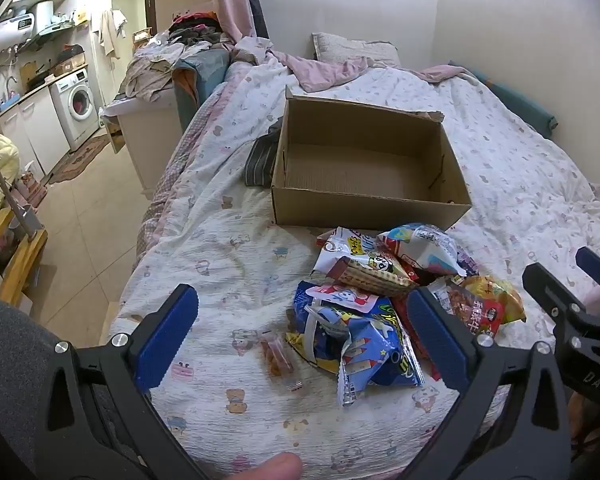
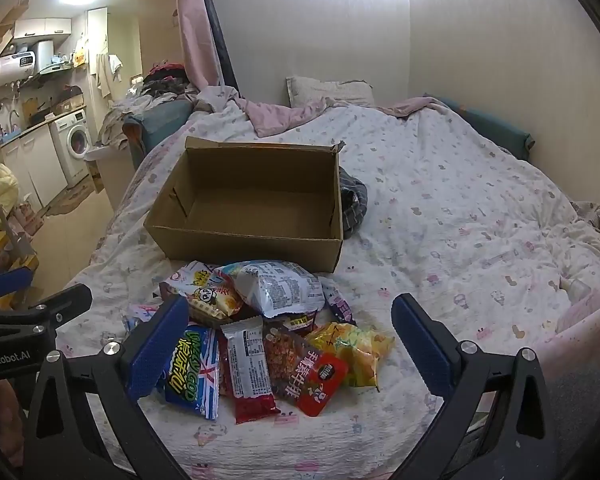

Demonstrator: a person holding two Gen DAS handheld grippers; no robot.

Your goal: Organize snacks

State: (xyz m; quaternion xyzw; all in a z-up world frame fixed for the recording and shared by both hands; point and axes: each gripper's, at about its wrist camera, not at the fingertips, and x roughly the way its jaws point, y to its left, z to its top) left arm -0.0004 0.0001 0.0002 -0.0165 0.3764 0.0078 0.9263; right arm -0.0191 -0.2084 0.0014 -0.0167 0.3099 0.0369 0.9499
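Lying on a quilt [image 2: 440, 220] printed with small cartoon figures, a heap of snack packets [image 2: 268, 320] sat just in front of a cardboard box [image 2: 244, 240]. The box stood open at the top, and its floor showed bare brown card with nothing on it. A dark striped cloth [image 2: 354, 200] lay against the box's far side wall.

The left gripper [image 1: 304, 340] hovered low over the near edge of the heap, its blue fingers [image 1: 166, 336] spread wide and holding nothing. Between them lay a blue packet [image 1: 360, 344] with cartoon pencils on it and, just beside that on the quilt, a small clear wrapper of orange sweets [image 1: 278, 356]. The right gripper [image 2: 288, 344] was likewise spread wide and empty, hanging above the same heap. Between its fingers were a blue packet with yellow lettering [image 2: 192, 372], a red and white bar [image 2: 248, 368], a red packet with a noodle picture [image 2: 304, 368] and a yellow bag [image 2: 356, 348]. A silver-backed pouch [image 2: 276, 288] lay nearest the box, on top of the heap.

A pillow [image 2: 328, 90] rested at the head of the bed, and a washing machine [image 1: 78, 102] stood in the kitchen corner to the left.
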